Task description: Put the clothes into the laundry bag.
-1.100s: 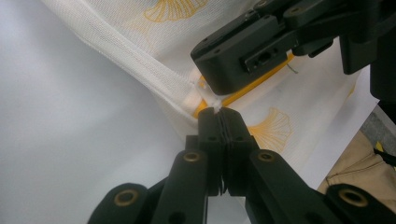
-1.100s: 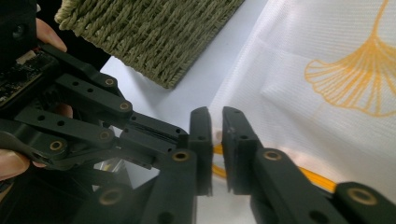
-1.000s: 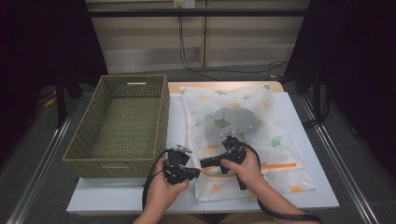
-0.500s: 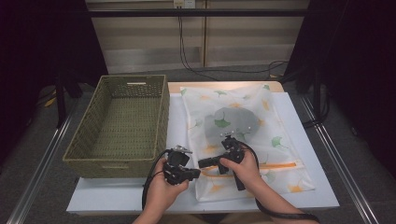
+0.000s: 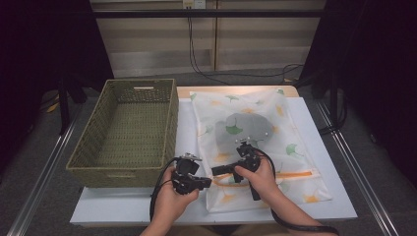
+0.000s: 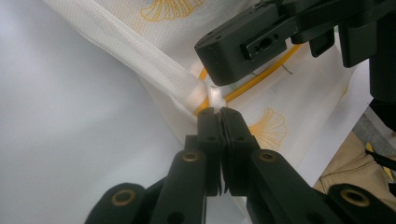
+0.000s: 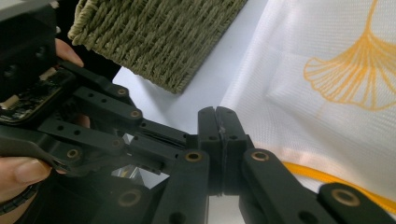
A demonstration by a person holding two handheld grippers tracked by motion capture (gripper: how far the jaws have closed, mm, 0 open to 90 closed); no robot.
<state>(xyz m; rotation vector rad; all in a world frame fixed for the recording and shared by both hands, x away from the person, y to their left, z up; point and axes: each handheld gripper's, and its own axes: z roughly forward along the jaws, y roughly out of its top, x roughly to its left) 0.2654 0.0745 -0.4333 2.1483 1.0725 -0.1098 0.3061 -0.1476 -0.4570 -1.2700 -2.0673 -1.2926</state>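
A white mesh bag (image 5: 290,147) printed with orange and green leaves lies on the table, with a grey garment (image 5: 246,128) inside it. An orange zipper (image 6: 261,79) runs along its near edge. My left gripper (image 5: 209,183) (image 6: 219,111) is shut on a small white tab (image 6: 214,95) at the zipper's left end. My right gripper (image 5: 215,171) (image 7: 217,112) points left at that same corner, just above the tab. Its jaws have just closed and stand together. I cannot tell whether anything thin is pinched between them.
A green woven basket (image 5: 118,174) stands empty at the left, close to my left hand. The bag rests on a white board (image 5: 187,132). Black cables trail from both grippers toward the near table edge.
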